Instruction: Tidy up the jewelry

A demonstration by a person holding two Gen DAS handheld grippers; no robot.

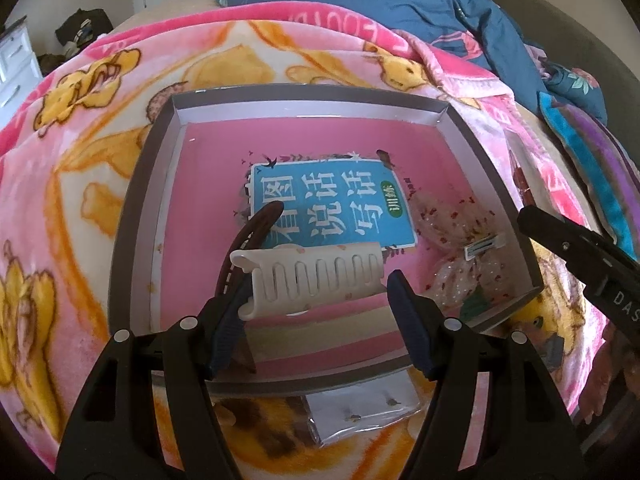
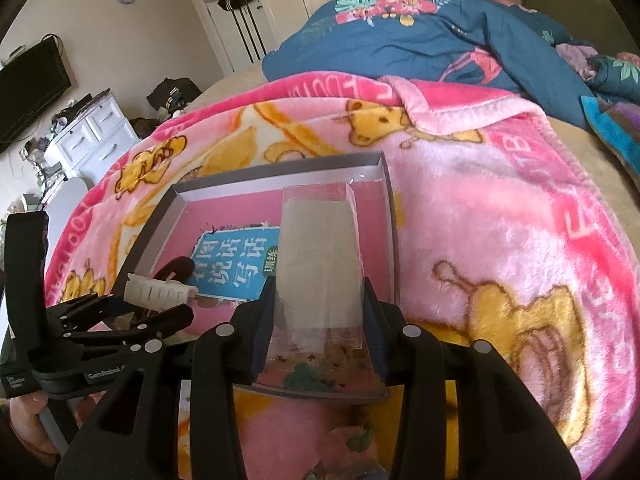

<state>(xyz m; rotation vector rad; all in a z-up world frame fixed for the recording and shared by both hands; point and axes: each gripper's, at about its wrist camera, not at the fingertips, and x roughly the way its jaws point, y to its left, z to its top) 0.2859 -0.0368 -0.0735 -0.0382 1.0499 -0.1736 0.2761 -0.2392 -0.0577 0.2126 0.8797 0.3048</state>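
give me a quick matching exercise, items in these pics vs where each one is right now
Items:
1. white comb clip
2. clear packet
3. polka-dot bow
4. earring card

Places:
A. on the blanket, outside the box's near wall
B. between the left gripper's fingers
C. lying in the box, right side
D. clamped by the right gripper

Pairs: 1-B, 2-D, 3-C, 4-A

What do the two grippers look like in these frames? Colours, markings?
Both look alike: black plastic bodies with cut-outs and round silver pivot pins, and dark blue ribbed pads. The left gripper carries white "GenRobot" lettering on its side; the right gripper shows "DAS", cut off. No cables or sleeves visible.
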